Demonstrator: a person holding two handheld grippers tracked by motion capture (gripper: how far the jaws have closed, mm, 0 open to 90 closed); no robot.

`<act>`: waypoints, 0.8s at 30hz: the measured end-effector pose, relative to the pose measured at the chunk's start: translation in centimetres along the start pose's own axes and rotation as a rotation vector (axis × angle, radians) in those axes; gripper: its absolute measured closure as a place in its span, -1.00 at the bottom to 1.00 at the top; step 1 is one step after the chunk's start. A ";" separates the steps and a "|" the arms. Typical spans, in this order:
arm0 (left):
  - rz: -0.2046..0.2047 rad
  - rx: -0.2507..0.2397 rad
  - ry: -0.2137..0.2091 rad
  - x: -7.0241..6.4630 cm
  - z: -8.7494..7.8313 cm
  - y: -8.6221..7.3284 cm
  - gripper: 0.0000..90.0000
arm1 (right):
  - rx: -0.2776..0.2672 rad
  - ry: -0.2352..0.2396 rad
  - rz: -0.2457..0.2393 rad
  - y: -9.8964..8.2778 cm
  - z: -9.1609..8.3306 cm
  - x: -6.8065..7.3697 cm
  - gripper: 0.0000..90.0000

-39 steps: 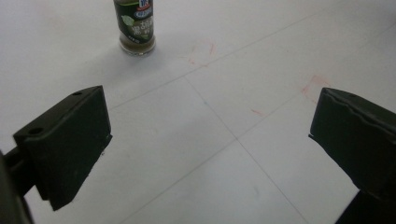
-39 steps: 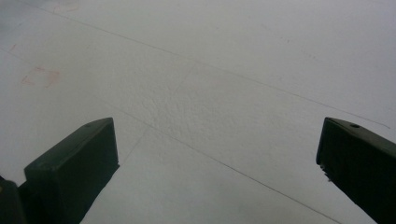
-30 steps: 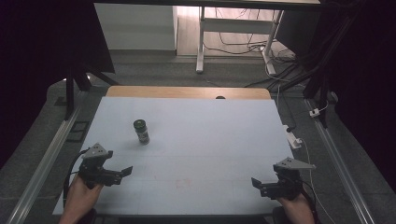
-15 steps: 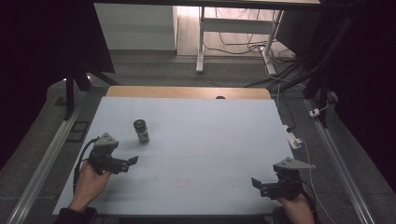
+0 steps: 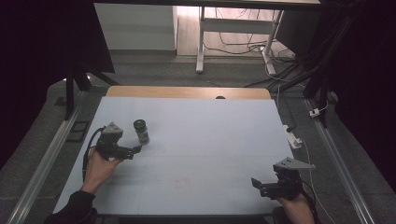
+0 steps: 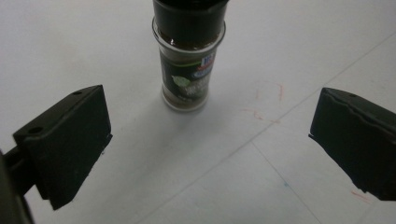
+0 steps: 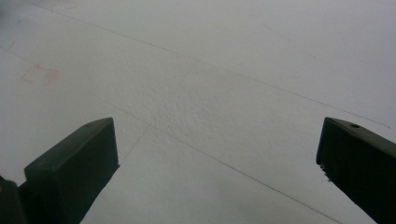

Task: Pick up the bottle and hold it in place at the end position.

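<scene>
High view: spice jar (image 5: pixel 141 131) stands upright on the table (image 5: pixel 210 140), left-centre, well away from the edges. Left gripper (image 5: pixel 135 149) sits just beside it on the near-left side, tips pointing toward the jar's base, not touching yet. Right gripper (image 5: pixel 256 183) is way off at the near-right corner, aimed across bare tabletop. So the left hand is the nearer one by far; I'd say the grab is its job.

Left gripper view: jar (image 6: pixel 189 60) dead ahead, between the lines of the two jaws but beyond their tips. Jaws spread wide, nothing between them. Jar's long axis is vertical, dark cap up top, label facing the cam. Gap looks much wider than the jar, so a straight push fwd should bring the jaws to either side of the body; then close. Risk, I'd guess: nudging it over if one jaw lands first.

Right gripper view: jaws spread wide too, holding nothing. Faint pencil lines and a pinkish smudge (image 7: pixel 39 74) on the sheet, no obj near.
</scene>
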State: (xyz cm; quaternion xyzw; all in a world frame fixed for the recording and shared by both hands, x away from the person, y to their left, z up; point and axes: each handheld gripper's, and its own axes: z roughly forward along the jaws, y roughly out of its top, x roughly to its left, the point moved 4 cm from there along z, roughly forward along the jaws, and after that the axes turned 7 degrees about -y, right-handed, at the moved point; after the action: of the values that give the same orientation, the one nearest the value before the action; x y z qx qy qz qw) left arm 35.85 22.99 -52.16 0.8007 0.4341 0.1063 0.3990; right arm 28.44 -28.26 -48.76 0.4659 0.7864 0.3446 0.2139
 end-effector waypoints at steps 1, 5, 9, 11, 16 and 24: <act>0.003 0.003 0.000 0.1 0.3 0.1 -1.00 | 0.000 0.000 0.000 0.0 0.0 0.0 -1.00; 0.006 0.015 -0.002 0.7 1.4 0.6 -1.00 | 0.000 -0.001 -0.001 0.0 0.0 0.0 -1.00; 0.017 0.038 0.005 1.1 2.6 1.0 -1.00 | -0.001 0.000 0.000 0.0 0.0 0.0 -1.00; 0.025 0.047 0.010 1.3 3.1 1.2 -1.00 | -0.001 0.000 -0.001 0.0 0.0 0.0 -1.00; 0.041 0.057 0.027 1.7 4.0 1.7 -0.97 | -0.001 0.000 -0.004 0.0 0.0 0.0 -1.00; 0.072 0.049 0.033 2.1 4.1 1.8 -0.42 | 0.001 0.001 -0.010 0.0 0.0 0.1 -1.00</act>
State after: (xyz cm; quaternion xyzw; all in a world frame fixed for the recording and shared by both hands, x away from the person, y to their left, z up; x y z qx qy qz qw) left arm 40.31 21.82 -53.87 0.8234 0.4140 0.1230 0.3681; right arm 28.39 -28.22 -48.78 0.4619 0.7890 0.3433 0.2152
